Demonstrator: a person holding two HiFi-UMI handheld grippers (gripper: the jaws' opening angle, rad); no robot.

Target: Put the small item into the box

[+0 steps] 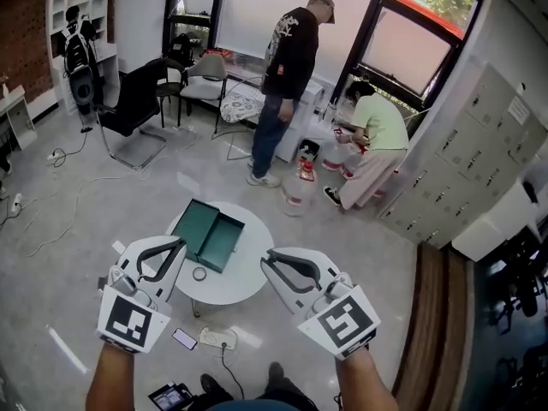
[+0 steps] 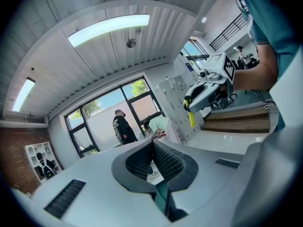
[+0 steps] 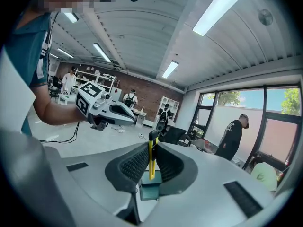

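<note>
An open green box (image 1: 211, 234) lies on a small round white table (image 1: 248, 268). A small ring (image 1: 199, 273) rests on the table at the box's near edge. My right gripper (image 1: 267, 260) hovers at the table's right side, shut on a thin yellow item with a black end (image 3: 151, 158), which stands upright between the jaws. The same yellow item (image 2: 191, 117) shows hanging from the right gripper (image 2: 189, 103) in the left gripper view. My left gripper (image 1: 177, 246) hangs over the table's left edge. Its jaws are shut together with nothing between them (image 2: 152, 158). Part of the green box (image 3: 147, 189) shows below the right jaws.
A person in black (image 1: 287, 75) stands at the back and another in green (image 1: 377, 135) crouches by water bottles (image 1: 301, 187). Chairs (image 1: 137, 101) stand back left and lockers (image 1: 467, 161) line the right. A power strip (image 1: 217, 338) and a phone (image 1: 184, 339) lie on the floor near my feet.
</note>
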